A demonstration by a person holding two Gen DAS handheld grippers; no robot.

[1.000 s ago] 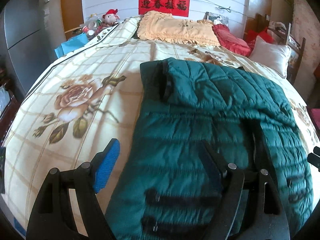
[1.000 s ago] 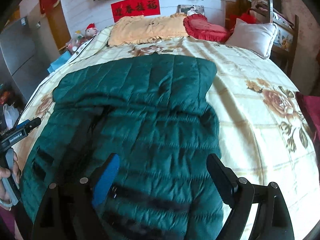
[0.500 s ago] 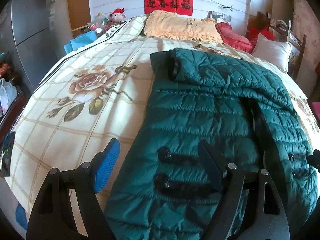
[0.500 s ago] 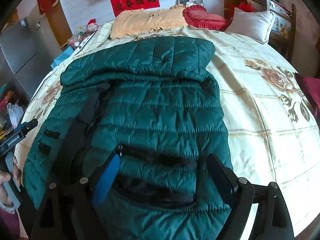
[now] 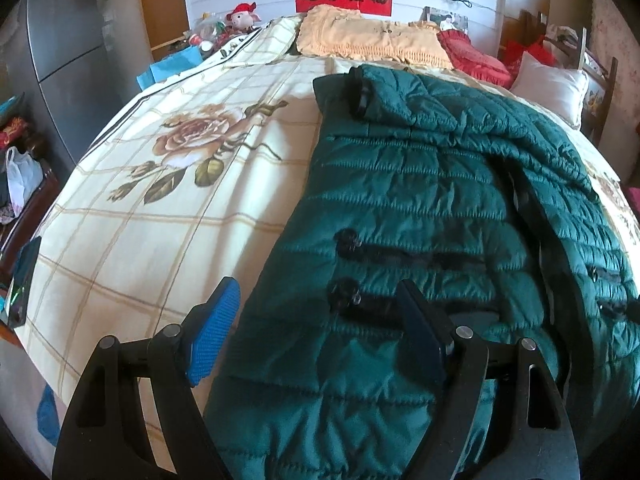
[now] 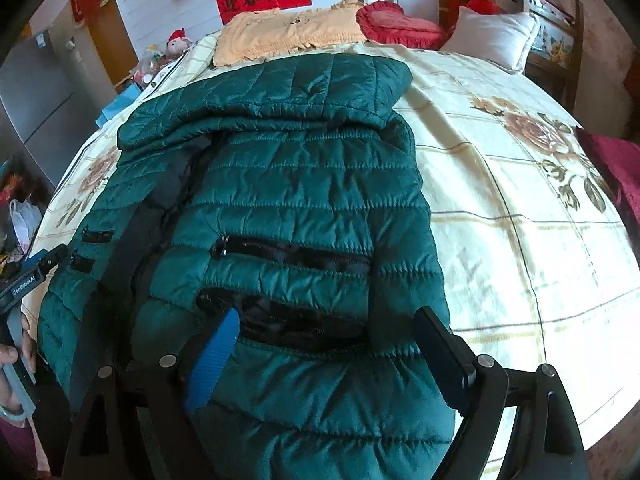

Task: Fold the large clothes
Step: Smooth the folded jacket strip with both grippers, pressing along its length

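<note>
A large dark green quilted jacket (image 5: 420,208) lies spread on the bed, hood end far, hem near me. It also fills the right wrist view (image 6: 288,208), front up, with black pocket zips and the open front seam at left. My left gripper (image 5: 320,320) is open and empty, over the jacket's near left hem edge. My right gripper (image 6: 328,344) is open and empty, over the jacket's near right hem. The left gripper's body (image 6: 28,276) shows at the left edge of the right wrist view.
The bed has a cream floral checked sheet (image 5: 160,200). A yellow pillow (image 5: 368,40), red cushion (image 5: 472,56) and white pillow (image 5: 552,88) lie at the head. A grey fridge (image 5: 68,52) and clutter stand left. A wooden chair (image 6: 552,32) stands at the far right.
Both grippers have pulled back toward the near end of the bed, so the jacket's hem and pocket zips now lie between the fingers. Both stay open.
</note>
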